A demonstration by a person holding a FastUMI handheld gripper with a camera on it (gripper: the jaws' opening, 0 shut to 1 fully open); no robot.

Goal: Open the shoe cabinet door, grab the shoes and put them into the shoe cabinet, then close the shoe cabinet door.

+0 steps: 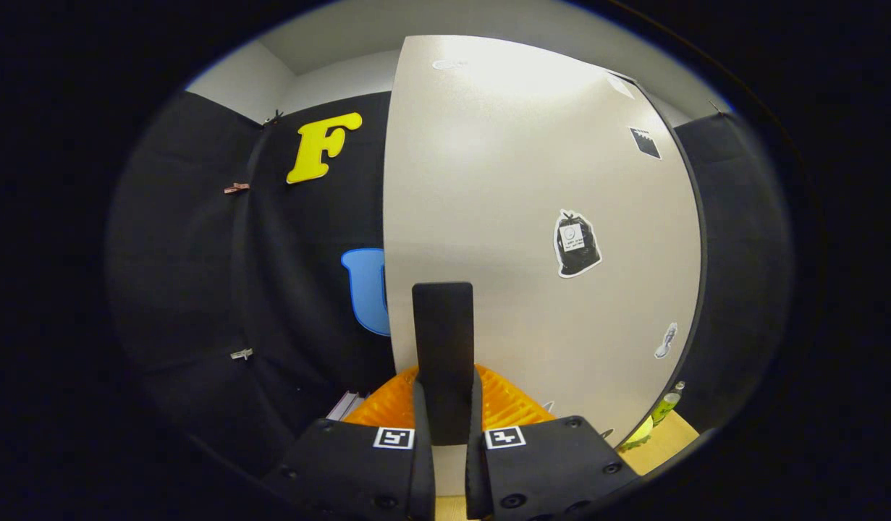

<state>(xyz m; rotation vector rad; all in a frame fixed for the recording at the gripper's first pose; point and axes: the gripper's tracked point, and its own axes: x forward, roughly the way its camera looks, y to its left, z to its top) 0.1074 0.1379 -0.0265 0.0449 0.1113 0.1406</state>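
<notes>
The gripper (pixel 445 427) grasps the dark handle (pixel 443 354) of the pale cabinet door (pixel 532 181), both fingers pressed against it.

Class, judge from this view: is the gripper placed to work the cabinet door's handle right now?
Probably yes. The gripper already has the dark upright handle between its fingers, seemingly closed on it, against the pale cabinet door. Nothing sits between them.

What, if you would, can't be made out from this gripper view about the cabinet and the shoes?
- Cabinet interior: hidden behind the beige door, gripper view.
- Door handle: lower end hidden between the gripper fingers closed around it.
- Orange item: mostly covered by gripper and door; identity unclear.
- Sticker text: too small.
</notes>
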